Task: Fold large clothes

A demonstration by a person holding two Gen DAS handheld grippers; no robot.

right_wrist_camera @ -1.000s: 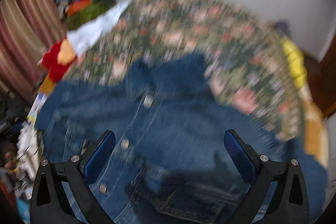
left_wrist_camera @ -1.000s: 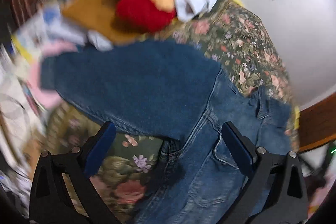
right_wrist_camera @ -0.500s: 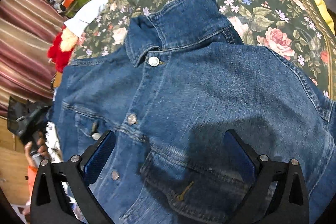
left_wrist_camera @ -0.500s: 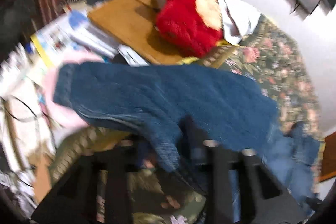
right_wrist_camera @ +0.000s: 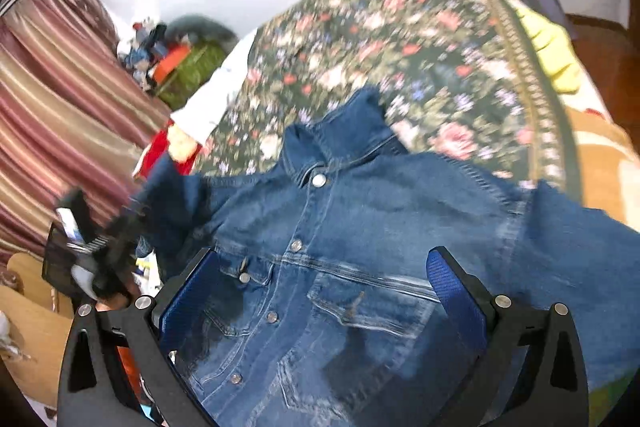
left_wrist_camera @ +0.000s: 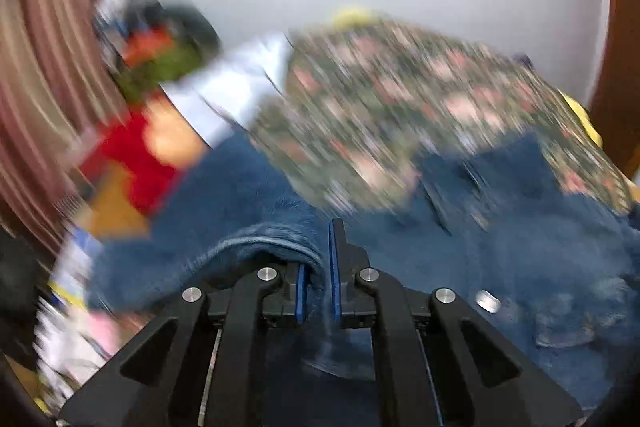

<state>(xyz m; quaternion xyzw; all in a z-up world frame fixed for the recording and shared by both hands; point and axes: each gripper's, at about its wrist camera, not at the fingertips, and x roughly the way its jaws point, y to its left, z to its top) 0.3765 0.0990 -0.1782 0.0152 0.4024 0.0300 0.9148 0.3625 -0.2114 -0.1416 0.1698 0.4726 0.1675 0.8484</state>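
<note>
A blue denim jacket [right_wrist_camera: 360,227] lies front up, buttoned, on a floral bedspread [right_wrist_camera: 420,47], collar toward the far wall. My left gripper [left_wrist_camera: 318,267] is shut on the jacket's left sleeve [left_wrist_camera: 256,243], and the blurred sleeve trails off to the left. In the right wrist view the left gripper [right_wrist_camera: 116,247] shows at the jacket's left edge, lifting the sleeve. My right gripper [right_wrist_camera: 320,291] is open and empty, hovering above the jacket's chest pockets.
A red and yellow plush toy [left_wrist_camera: 140,151] and a white cloth [right_wrist_camera: 216,91] lie at the bed's left edge. Striped curtains [right_wrist_camera: 48,99] hang on the left. A yellow cloth [right_wrist_camera: 552,47] lies at the bed's far right. A white wall stands behind.
My left gripper has closed on the sleeve and swung it up and toward the jacket's middle. My right gripper stayed open and pulled back slightly above the chest.
</note>
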